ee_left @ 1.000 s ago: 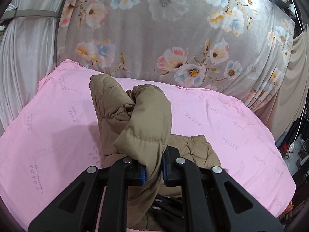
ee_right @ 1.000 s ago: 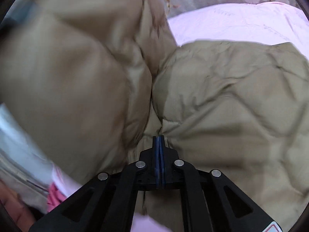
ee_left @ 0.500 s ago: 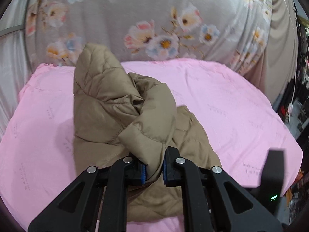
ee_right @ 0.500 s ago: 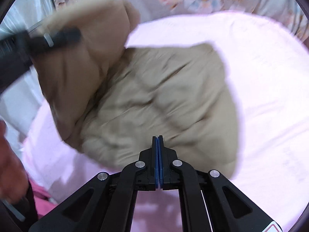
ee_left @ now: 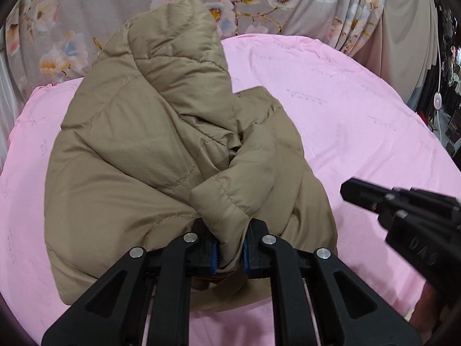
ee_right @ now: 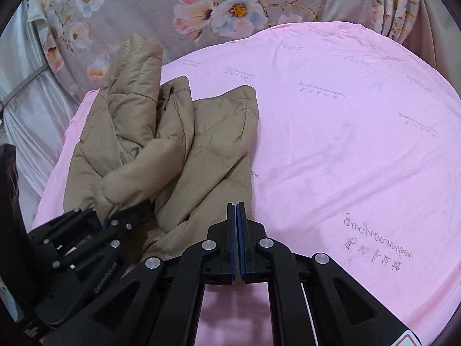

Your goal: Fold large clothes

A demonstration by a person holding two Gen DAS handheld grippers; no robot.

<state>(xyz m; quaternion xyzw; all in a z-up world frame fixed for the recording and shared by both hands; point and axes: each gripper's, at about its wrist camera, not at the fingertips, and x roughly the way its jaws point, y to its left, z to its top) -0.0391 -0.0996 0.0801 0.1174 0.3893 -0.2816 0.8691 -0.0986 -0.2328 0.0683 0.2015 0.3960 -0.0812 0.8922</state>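
Note:
A tan quilted puffer jacket [ee_left: 149, 155] lies bunched on the left part of a pink sheet [ee_left: 331, 109]. My left gripper [ee_left: 229, 255] is shut on the jacket's sleeve cuff and holds it over the heap. It also shows in the right wrist view [ee_right: 99, 219], with the cuff between its fingers. The jacket shows there too [ee_right: 184, 150]. My right gripper [ee_right: 236, 242] is shut and empty, its tips just past the jacket's near right edge. It shows at the right of the left wrist view [ee_left: 354, 193].
The pink sheet [ee_right: 345, 144] covers a round-looking bed or table. A grey floral curtain [ee_right: 201, 5] hangs behind it. White drapes [ee_right: 26, 109] hang at the left. Dark room clutter [ee_left: 449, 109] stands at the far right.
My right gripper has pulled back off the jacket toward the near edge, shut and empty. My left gripper, still holding the cuff, has come lower and nearer the heap.

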